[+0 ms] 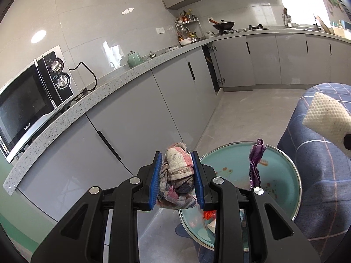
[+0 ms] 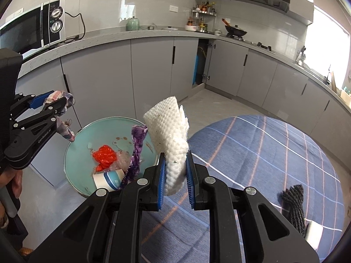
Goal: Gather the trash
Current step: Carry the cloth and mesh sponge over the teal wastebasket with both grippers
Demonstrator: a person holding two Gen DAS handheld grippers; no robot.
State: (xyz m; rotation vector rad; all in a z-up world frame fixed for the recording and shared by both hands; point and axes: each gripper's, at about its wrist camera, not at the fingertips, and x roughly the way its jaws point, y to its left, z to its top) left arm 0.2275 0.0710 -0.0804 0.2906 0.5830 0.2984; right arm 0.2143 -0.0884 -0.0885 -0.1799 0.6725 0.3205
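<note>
Kitchen of grey cabinets, speckled counter, checked tablecloth.

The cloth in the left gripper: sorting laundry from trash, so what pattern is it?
Pink, white and grey-blue plaid cloth, clearest in the left wrist view.

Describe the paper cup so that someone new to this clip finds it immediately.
Start at the round teal glass-topped table beside the blue checked cloth. At its near edge a white paper cup with a blue band lies on its side, the only rigid item among a crumpled red wrapper and a purple wrapper.
</note>
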